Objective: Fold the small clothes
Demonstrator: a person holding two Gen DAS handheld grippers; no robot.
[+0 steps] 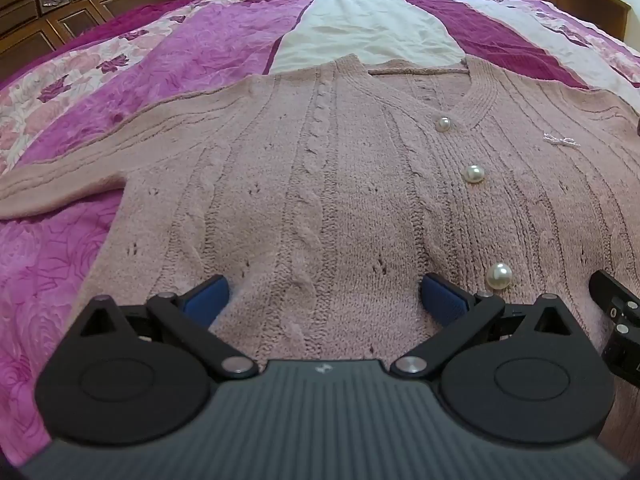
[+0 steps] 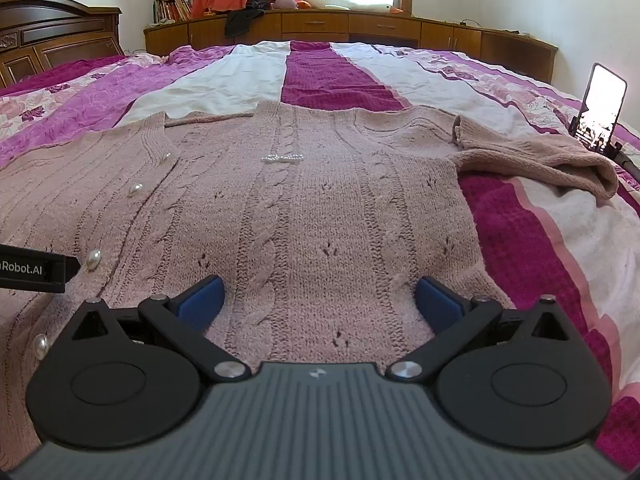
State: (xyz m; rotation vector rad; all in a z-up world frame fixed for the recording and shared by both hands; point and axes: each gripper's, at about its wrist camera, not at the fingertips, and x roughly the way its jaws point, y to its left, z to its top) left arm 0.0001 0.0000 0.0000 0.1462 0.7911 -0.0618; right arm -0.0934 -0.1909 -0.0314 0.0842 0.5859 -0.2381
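Left gripper (image 1: 324, 300): jaws spread wide, nothing between the blue pads (image 1: 208, 300) but knit; they sit low over the lower hem area of the cardigan (image 1: 320, 184), contact with the knit cannot be told. Right gripper (image 2: 320, 302): jaws likewise spread wide, empty, low over the same garment's other half.

Cardigan: pink cable knit, lying flat, front up, on the bed (image 1: 60, 280). Pearl buttons (image 1: 499, 276) run along the placket between the two grippers, nearest one just beside the left gripper's right pad. One sleeve (image 1: 60, 188) extends out to the left; the other sleeve (image 2: 540, 160) lies crumpled at right. Small bow (image 2: 282, 157) on the chest.

A phone (image 2: 602, 108) stands upright at the bed's right edge, beyond the crumpled sleeve.
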